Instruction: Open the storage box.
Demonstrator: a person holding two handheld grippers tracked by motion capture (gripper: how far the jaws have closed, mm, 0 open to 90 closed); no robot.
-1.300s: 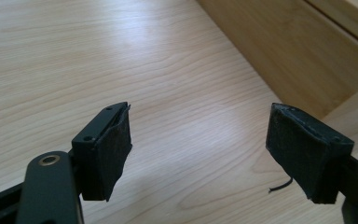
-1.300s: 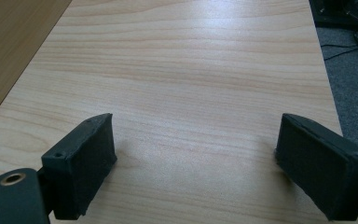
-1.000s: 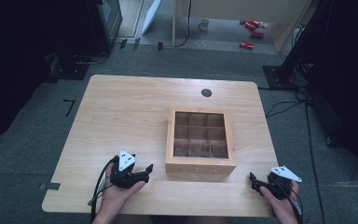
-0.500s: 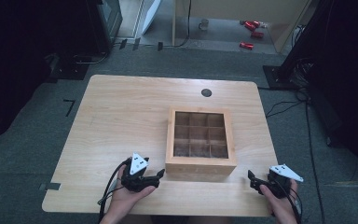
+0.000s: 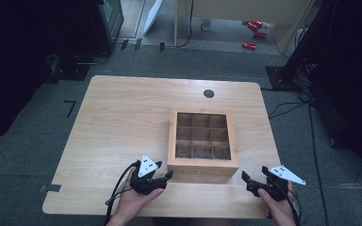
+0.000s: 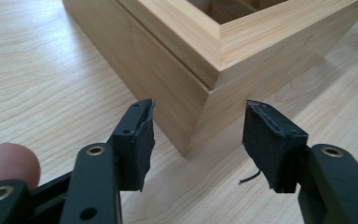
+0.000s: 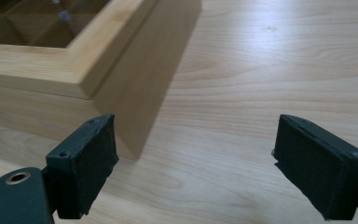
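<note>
A square wooden box [image 5: 202, 162] with a lid and a grid of compartments showing through the lid's top stands on the table [image 5: 122, 117], right of centre. My left gripper [image 5: 162, 178] is open at the box's near left corner [image 6: 209, 93], and that corner stands just beyond its fingertips [image 6: 140, 135]. My right gripper [image 5: 246, 179] is open too, a little off the box's near right corner [image 7: 86, 88], with bare tabletop between its pads [image 7: 307, 163].
A round black grommet [image 5: 209, 93] sits in the table near its far edge. Past the table lie grey floor, cables [image 5: 283, 110] and dark equipment stands [image 5: 89, 56]. Bare wood [image 5: 118, 122] spreads left of the box.
My left gripper has moved right along the near edge, up to the box's near left corner. The right gripper has barely shifted.
</note>
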